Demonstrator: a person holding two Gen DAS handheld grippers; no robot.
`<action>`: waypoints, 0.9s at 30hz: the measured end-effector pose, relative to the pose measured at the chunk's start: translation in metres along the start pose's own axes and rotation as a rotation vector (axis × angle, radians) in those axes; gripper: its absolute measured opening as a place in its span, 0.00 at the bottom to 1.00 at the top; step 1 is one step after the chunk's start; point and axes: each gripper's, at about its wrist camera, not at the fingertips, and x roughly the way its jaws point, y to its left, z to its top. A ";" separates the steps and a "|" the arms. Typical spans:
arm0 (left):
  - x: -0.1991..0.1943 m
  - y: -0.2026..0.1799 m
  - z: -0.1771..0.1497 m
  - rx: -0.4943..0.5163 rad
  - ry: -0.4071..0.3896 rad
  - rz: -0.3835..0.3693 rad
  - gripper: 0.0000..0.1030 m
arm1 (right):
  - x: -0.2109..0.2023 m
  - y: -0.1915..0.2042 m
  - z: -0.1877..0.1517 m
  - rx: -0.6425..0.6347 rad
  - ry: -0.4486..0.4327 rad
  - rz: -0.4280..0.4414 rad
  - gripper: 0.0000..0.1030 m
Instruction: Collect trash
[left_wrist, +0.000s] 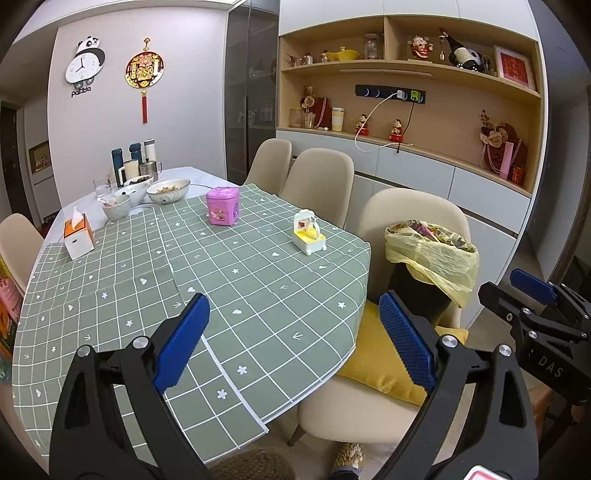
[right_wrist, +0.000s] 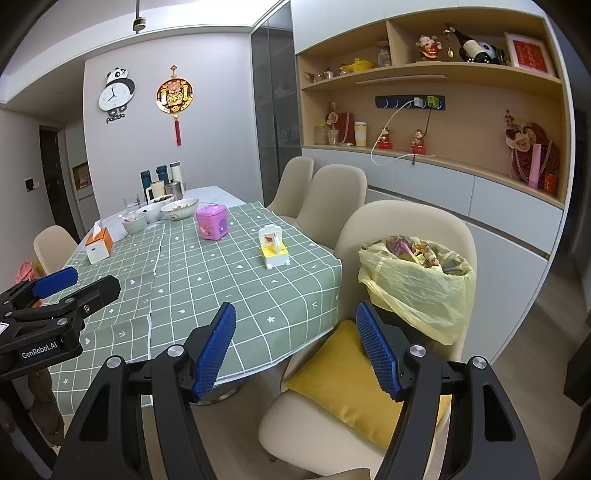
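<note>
The bin (right_wrist: 417, 280) with the yellow bag sits on the chair (right_wrist: 406, 229) at 3 o'clock from the table (right_wrist: 207, 295), and it looks full of scraps. Both the left gripper (left_wrist: 293, 339) and the right gripper (right_wrist: 295, 349) are wide apart and hold nothing. I see no loose trash on the green cloth, though the far bowls (left_wrist: 168, 190) are too small to tell, so the job looks almost done.

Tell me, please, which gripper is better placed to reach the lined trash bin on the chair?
The right gripper, probably. Its open fingers already frame the bin and its yellow bag. The left gripper hangs over the green tablecloth, with the right gripper beside it on the bin's side.
</note>
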 end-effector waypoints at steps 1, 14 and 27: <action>0.000 -0.001 0.000 0.000 0.000 -0.001 0.86 | 0.000 0.000 0.000 0.001 0.000 -0.001 0.62; 0.003 -0.007 0.001 0.016 -0.001 -0.013 0.86 | -0.001 -0.009 -0.002 0.013 0.002 -0.016 0.62; 0.013 -0.003 0.001 0.015 0.022 -0.028 0.86 | 0.002 -0.008 -0.004 0.013 0.009 -0.016 0.62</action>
